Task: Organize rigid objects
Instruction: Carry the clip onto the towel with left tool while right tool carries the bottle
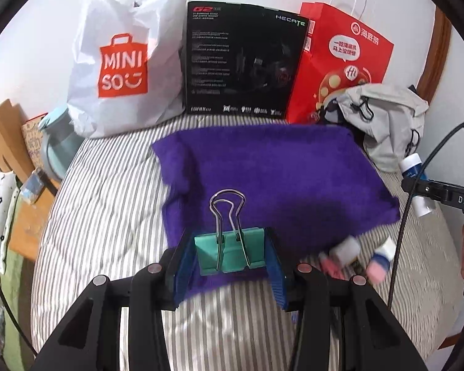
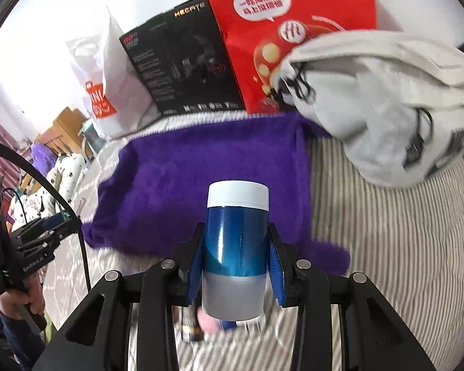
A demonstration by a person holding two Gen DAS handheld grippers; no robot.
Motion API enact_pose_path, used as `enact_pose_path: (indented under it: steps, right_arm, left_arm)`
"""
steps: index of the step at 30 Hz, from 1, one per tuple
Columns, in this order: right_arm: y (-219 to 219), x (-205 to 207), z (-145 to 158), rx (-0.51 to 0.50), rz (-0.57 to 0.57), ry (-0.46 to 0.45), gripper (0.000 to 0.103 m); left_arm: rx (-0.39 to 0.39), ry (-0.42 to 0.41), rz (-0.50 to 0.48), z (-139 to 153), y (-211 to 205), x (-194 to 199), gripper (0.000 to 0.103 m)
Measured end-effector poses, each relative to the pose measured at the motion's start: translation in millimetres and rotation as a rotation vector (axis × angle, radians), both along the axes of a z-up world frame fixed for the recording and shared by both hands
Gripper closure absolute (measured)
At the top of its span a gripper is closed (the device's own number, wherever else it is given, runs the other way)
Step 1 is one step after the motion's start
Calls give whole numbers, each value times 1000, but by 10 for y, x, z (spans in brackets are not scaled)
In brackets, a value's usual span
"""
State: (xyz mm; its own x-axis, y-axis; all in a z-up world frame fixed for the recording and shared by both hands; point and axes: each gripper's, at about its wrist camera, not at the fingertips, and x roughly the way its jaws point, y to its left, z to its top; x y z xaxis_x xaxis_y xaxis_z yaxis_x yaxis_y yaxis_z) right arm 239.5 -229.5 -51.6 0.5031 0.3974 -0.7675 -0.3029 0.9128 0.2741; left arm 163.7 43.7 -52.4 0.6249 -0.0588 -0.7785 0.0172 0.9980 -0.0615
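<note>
A teal binder clip with silver wire handles sits between the blue pads of my left gripper, which is shut on it just above the near edge of a purple towel. My right gripper is shut on a blue bottle with a white cap and grey base, held over the towel's front right part. The same bottle and right gripper show at the right of the left wrist view. Small pink, white and blue items lie blurred near the towel's corner.
The towel lies on a grey striped bed cover. Along the wall stand a white Miniso bag, a black headset box and a red paper bag. A grey drawstring bag lies at the back right. Wooden furniture is left.
</note>
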Motion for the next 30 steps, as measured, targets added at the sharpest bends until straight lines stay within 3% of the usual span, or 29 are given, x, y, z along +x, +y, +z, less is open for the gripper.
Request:
enact_pose_path:
  steps: [4,14,30]
  right_arm:
    - [102,328,-65,-21,7,2,66]
    - [295,1072,-570,-114,3,80,66]
    - [537,1287,-798,-246,38,58,64]
  left_arm:
    - [11,-3,-3,1,-22,200,62]
    - [16,31,12,-180,28,504,62]
    - [-3,79,-4,-425,20,929,62]
